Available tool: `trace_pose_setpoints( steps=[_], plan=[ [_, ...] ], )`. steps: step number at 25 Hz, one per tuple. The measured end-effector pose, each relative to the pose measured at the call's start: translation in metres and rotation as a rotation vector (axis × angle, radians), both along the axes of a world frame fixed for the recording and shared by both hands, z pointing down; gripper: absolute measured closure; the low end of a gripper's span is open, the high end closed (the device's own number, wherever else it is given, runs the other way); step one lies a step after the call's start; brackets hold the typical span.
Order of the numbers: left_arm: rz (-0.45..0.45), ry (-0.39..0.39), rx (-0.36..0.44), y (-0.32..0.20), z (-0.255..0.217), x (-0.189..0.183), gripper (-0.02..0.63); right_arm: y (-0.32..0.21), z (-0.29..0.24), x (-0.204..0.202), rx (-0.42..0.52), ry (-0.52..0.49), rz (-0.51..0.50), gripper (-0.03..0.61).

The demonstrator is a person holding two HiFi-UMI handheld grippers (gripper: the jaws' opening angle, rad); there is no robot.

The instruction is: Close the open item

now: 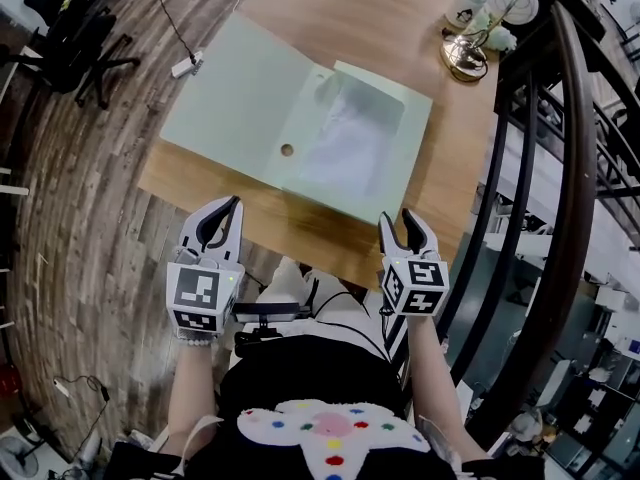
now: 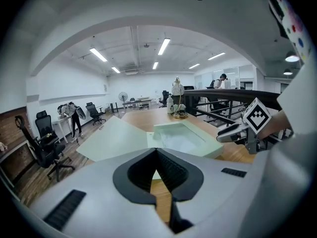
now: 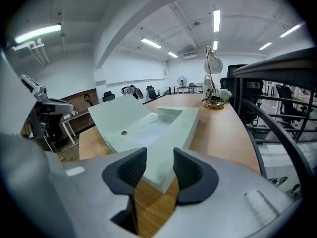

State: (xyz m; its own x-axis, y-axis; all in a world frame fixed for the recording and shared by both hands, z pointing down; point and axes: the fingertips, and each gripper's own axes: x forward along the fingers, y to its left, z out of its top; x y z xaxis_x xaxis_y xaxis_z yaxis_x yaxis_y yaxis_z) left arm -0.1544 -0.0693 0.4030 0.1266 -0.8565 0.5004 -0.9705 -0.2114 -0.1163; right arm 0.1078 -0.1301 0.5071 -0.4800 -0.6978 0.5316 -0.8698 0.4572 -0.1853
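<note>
1. In the head view, the open box is seen lying on the wooden table, near its front edge. The lid is folded out flat to the left. Both grippers are held at the table's near edge, short of the box. The left gripper is seen with its jaws together, and the right gripper with its jaws spread and nothing between them. It is judged that the step in hand is the approach to the lid, and that the lid's free left edge should be lifted from below and swung over the tray.

2. In the left gripper view, the left gripper is shown pressed shut and empty, aimed at the seam between lid and tray. A closed tip is probably best slid under the lid's edge, not pinched onto it.

3. In the right gripper view, the right gripper is shown wide apart, with the box's near corner framed beyond it but not touched. The box is seen to be pale green and shallow, with something white and thin lying in its tray, and a small round hole in the lid. The tray should be steadied, since it looks light.
</note>
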Motion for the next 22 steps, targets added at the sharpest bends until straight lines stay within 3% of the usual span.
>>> trace_pose_setpoints(
  steps=[6, 16, 22],
  plan=[
    [-0.041, 0.054, -0.012, -0.005, 0.014, -0.014, 0.607, -0.006, 0.023, 0.004, -0.073, -0.031, 0.063, 0.413],
    [-0.133, 0.254, -0.063, -0.02, 0.049, -0.051, 0.601, -0.004, 0.025, 0.0, -0.097, -0.046, 0.096, 0.413],
    [-0.183, 0.372, -0.132, -0.033, 0.088, -0.066, 0.498, -0.007, 0.024, 0.001, -0.098, -0.03, 0.11, 0.413]
  ],
)
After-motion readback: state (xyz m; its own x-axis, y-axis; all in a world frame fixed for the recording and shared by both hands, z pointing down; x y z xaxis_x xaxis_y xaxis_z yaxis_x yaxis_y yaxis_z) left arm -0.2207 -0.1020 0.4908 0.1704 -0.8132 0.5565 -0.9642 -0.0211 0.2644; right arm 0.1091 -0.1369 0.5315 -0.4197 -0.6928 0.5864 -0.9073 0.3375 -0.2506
